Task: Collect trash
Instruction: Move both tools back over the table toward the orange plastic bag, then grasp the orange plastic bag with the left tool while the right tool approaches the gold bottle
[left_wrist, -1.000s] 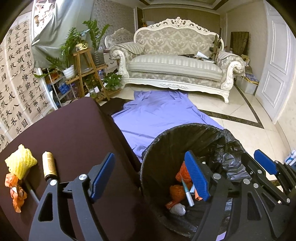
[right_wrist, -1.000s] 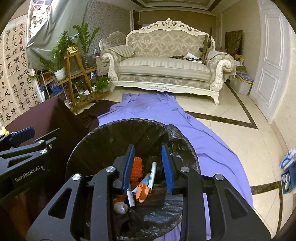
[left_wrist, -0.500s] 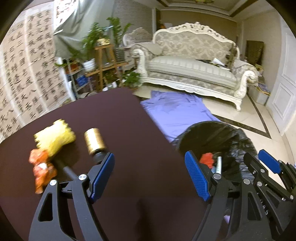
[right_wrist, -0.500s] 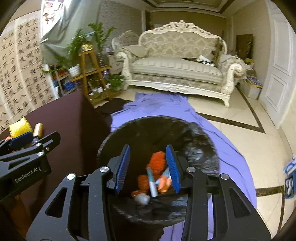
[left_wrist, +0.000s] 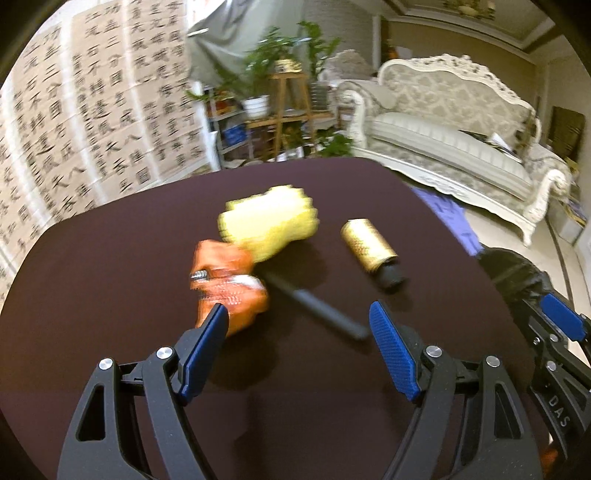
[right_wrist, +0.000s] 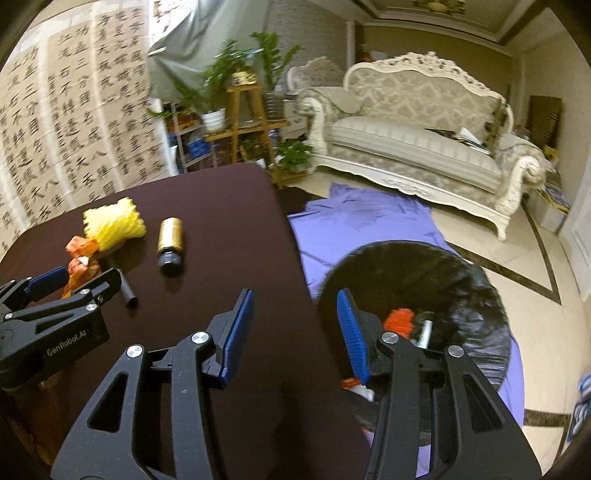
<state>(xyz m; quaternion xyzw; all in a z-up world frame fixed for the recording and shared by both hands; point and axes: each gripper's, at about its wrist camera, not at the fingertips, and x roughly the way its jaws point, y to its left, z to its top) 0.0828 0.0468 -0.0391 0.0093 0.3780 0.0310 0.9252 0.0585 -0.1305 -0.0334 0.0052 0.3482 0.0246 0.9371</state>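
With my left gripper (left_wrist: 295, 332) wide and empty and my right gripper (right_wrist: 295, 328) opening empty, I centre on the orange wrapper (left_wrist: 229, 284), apparently loose on the table (left_wrist: 110, 258), before closing.

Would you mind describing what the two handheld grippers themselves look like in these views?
Both the left gripper and the right gripper have matte black frames with triangular cut-outs and silver round bolts at the pivots. Each finger ends in a flat blue pad with a fine ribbed texture. White lettering reading "GenRobot.AI" shows on the left gripper's side in the right wrist view. No cables, hands or sleeves are visible.
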